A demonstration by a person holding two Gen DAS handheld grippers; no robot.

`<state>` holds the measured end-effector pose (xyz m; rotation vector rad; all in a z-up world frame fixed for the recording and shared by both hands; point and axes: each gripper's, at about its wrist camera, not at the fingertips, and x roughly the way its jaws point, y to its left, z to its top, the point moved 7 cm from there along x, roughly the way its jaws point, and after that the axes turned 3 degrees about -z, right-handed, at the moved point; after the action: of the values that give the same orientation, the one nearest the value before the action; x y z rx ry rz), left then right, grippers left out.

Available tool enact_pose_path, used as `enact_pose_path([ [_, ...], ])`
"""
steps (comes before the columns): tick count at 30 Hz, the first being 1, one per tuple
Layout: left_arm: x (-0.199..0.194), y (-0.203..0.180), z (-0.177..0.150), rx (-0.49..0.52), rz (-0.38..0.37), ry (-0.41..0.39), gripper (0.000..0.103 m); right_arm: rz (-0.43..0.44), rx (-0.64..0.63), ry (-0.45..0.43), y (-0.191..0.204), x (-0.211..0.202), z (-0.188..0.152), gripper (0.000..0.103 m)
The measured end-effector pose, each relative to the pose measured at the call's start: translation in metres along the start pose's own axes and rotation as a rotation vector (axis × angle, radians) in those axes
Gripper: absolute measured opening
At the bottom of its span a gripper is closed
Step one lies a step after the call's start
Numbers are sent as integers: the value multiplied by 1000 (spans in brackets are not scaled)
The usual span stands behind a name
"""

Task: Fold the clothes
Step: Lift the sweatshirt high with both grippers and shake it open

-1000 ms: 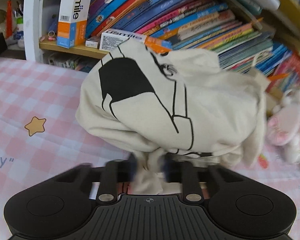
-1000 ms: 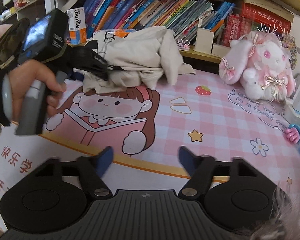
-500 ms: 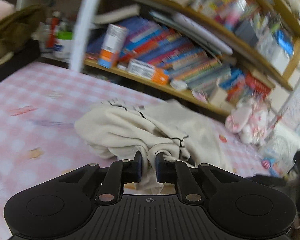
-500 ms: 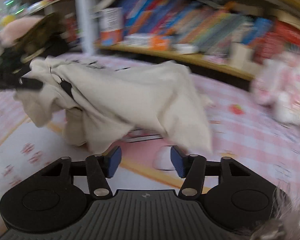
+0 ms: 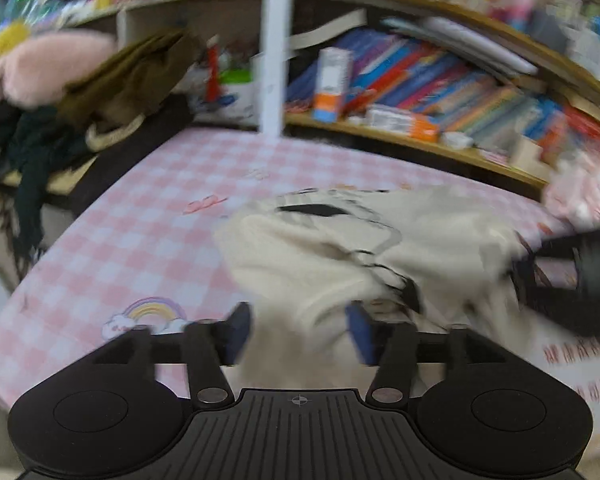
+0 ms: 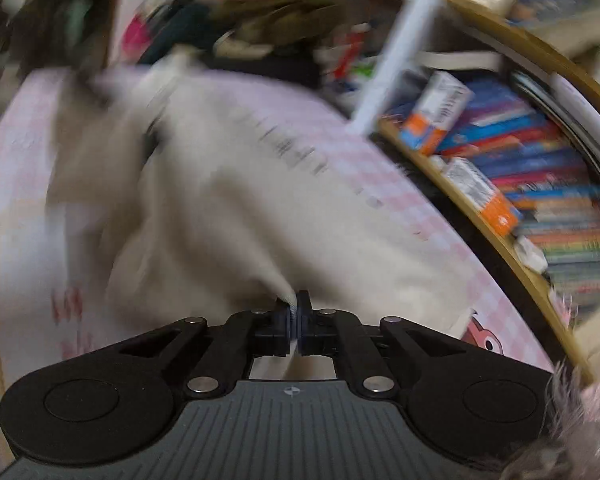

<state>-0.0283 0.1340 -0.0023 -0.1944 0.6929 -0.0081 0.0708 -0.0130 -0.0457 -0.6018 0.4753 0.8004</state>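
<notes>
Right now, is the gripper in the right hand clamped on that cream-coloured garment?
Yes: in the right wrist view the right gripper has its two jaws pressed together with a fold of the cream garment pinched between them.

Left gripper (image 5: 298, 330) with fingers spread wide; right gripper (image 6: 294, 318) with fingers pinched together on cloth.

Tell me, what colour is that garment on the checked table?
Cream, with black printed lines and patches; the garment shows best in the left wrist view.
</notes>
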Motion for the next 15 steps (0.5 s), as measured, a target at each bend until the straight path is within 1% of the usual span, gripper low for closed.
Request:
enact_pose_path([
  [2, -5, -10, -10, 57, -18, -5, 73, -19, 92, -54, -21, -11, 17, 3],
  [3, -3, -17, -16, 86, -35, 2, 76, -37, 101, -84, -28, -17, 25, 3],
  [4, 4, -25, -21, 126, -44, 22, 77, -56, 111, -115, -36, -23, 33, 3],
  [6, 22, -41, -32, 228, -32, 63, 77, -97, 116, -160, -49, -35, 45, 2],
  [8, 41, -55, -42, 345, 6, 81, 77, -144, 127, -196, -61, -48, 54, 2],
  [10, 60, -62, -47, 462, 104, 78, 77, -200, 138, -219, -74, -61, 58, 2],
  [11, 67, -63, -48, 502, 151, 71, 71, -228, 142, -223, -81, -67, 58, 2],
  [12, 72, -61, -48, 527, 182, 60, 58, -255, 144, -220, -87, -70, 57, 2],
  [13, 74, -57, -47, 540, 193, 61, 19, -280, 145, -213, -94, -73, 55, 2],
  [14, 72, -52, -45, 532, 185, 65, 13, -302, 149, -200, -101, -75, 51, 2],
  [15, 63, -44, -37, 487, 169, 40, 11, -322, 156, -186, -108, -78, 46, 2],
])
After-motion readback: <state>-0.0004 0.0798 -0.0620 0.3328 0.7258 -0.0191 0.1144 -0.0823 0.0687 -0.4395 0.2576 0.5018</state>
